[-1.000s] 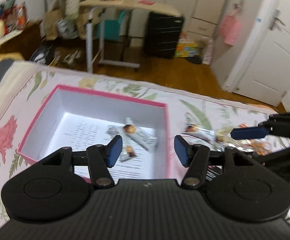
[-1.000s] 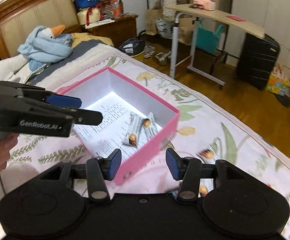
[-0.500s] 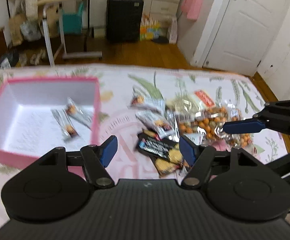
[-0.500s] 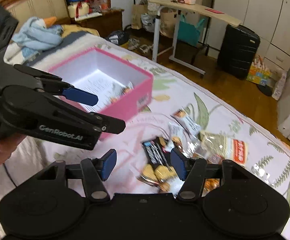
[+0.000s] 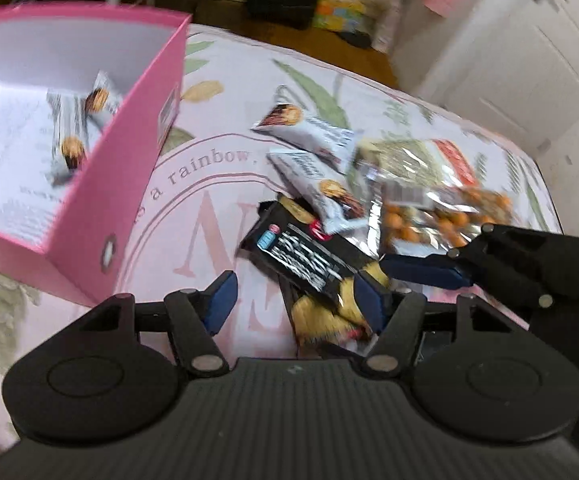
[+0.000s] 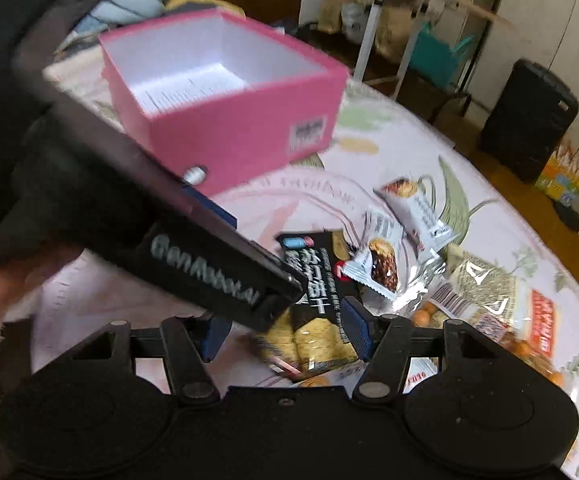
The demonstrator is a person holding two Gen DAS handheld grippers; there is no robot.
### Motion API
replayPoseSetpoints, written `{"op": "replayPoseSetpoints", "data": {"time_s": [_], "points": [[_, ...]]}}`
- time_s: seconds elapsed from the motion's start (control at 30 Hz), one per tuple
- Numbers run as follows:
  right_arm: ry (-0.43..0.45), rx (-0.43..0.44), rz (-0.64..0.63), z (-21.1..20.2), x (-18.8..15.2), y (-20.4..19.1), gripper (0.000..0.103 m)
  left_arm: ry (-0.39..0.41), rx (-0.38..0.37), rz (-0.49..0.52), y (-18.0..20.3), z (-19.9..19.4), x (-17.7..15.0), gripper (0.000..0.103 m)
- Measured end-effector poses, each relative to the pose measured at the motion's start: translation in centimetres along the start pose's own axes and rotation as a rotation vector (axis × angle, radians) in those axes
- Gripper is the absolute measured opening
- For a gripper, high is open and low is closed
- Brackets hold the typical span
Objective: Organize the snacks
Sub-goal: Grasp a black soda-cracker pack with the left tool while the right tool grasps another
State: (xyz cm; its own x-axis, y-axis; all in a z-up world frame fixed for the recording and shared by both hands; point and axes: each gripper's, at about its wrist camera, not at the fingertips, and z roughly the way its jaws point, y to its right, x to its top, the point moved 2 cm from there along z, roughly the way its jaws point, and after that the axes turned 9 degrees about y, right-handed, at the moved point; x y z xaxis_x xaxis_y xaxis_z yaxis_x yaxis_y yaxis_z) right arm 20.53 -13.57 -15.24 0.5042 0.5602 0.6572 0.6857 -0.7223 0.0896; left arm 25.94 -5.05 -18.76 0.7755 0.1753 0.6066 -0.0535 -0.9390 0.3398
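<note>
A pink box [image 5: 101, 184] with a white inside stands on the bed at the left and holds small snack bars [image 5: 71, 128]. It also shows in the right wrist view [image 6: 245, 132]. A heap of snacks lies right of it: a black cracker pack [image 5: 309, 256] [image 6: 317, 296], two white bar wrappers [image 5: 313, 132] [image 6: 377, 260] and a clear bag of orange balls [image 5: 433, 216]. My left gripper [image 5: 295, 300] is open, low over the black pack. My right gripper [image 6: 283, 332] is open over the same pack, and its fingers [image 5: 425, 270] reach in from the right.
The floral bedspread [image 5: 217, 208] covers the bed. Beyond the bed's far edge are wooden floor, a black suitcase [image 6: 529, 120], a desk [image 6: 421, 0] and a white door [image 5: 529, 40]. The left gripper's body [image 6: 169, 240] crosses the right wrist view.
Both grippers have moved down and closer to the snack heap, away from the pink box. The black cracker pack now lies between the fingers of each. Both stay open.
</note>
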Motion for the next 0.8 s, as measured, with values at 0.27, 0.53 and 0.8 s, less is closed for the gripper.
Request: {"op": "replayPoseSetpoints", "data": {"time_s": [0.27,0.53,0.8], "points": [[0.009,-0.01,0.056,2.7,-1.9,2.4,0.07,-0.02,-0.002,-0.17,-2.0,3.2,-0.9,0.049],[-0.007,0.07,0.216,3.1,-2.4,4.5,0.072,-0.039,-0.066,-0.246,-2.5,3.4,-0.6,0.026],[-0.074,0.073,0.281,3.1,-2.0,3.2,0.062,-0.119,-0.107,-0.316,-2.7,3.6,-1.2,0.027]]}}
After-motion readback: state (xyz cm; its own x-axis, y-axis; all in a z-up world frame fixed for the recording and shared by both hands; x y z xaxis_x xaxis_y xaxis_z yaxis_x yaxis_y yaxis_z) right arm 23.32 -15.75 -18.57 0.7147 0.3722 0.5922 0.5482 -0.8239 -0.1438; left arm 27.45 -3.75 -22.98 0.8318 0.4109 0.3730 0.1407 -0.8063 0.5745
